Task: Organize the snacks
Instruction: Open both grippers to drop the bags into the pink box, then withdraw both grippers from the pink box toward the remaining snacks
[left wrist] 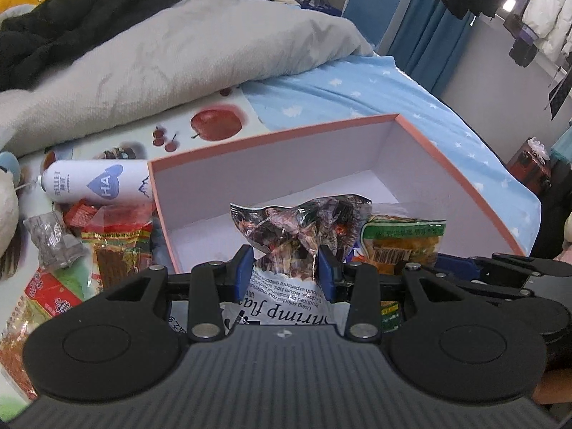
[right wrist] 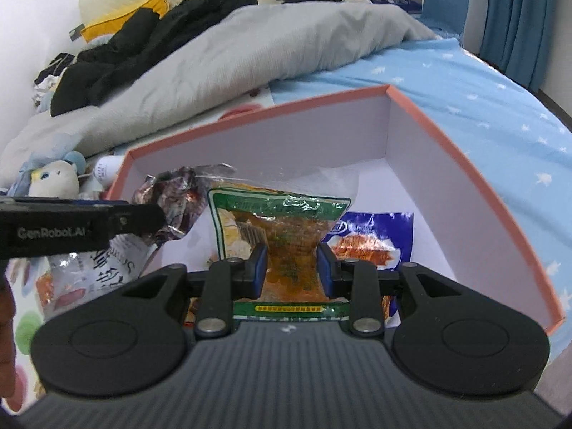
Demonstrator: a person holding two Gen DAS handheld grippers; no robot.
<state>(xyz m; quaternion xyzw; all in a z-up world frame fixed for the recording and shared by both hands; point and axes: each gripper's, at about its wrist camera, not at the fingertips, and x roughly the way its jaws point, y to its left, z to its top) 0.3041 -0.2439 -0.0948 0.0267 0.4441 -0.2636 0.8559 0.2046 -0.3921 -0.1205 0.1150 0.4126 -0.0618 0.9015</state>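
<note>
A pink-rimmed box (left wrist: 279,132) with white inner walls lies open on the bed, seen in both views (right wrist: 464,164). My left gripper (left wrist: 286,271) is shut on a shrimp-flavour snack bag (left wrist: 304,225), crumpled and shiny, held over the box's near edge. My right gripper (right wrist: 291,268) is shut on a green-edged orange snack bag (right wrist: 282,221) hanging just inside the box. A blue snack pack (right wrist: 371,239) lies on the box floor behind it. The left gripper's side (right wrist: 82,227) shows at the left of the right wrist view, with its bag (right wrist: 168,196).
Left of the box lie a white spray can (left wrist: 96,182), several red and green snack packs (left wrist: 118,246) and a grey packet (left wrist: 53,243) on a fruit-print mat (left wrist: 214,121). A grey duvet (left wrist: 161,57), black clothes, a plush toy (right wrist: 53,178) and the blue starred sheet (left wrist: 411,100) surround it.
</note>
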